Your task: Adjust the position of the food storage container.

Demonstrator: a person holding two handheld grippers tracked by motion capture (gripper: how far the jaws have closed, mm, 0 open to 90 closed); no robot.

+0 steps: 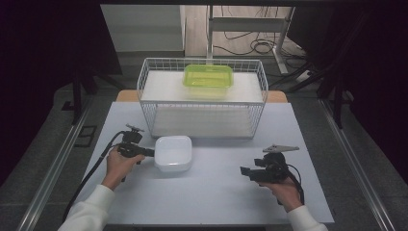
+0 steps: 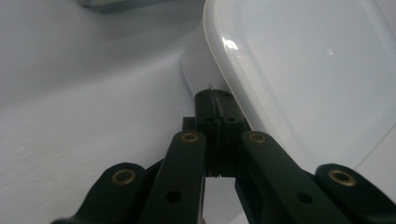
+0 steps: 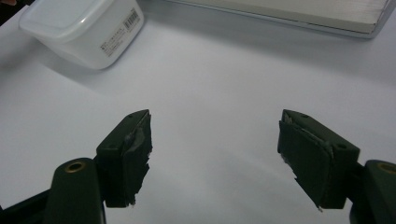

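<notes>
Right gripper [image 1: 246, 171] idling wide open near-right; left gripper [image 1: 150, 152] pinching white tub [image 1: 173, 153] rim, likely needing slow, level lifting.

Two hand-held black grippers, left gripper [image 1: 144, 151] with black cable [image 1: 91, 175], right gripper [image 1: 246, 172] topped by grey three-cornered plate [image 1: 280, 148], brass-ringed pivot screws [image 2: 189, 137] on jaw links, worn dark jaw pads [image 3: 138, 147], white sleeves [image 1: 91, 211].
</notes>
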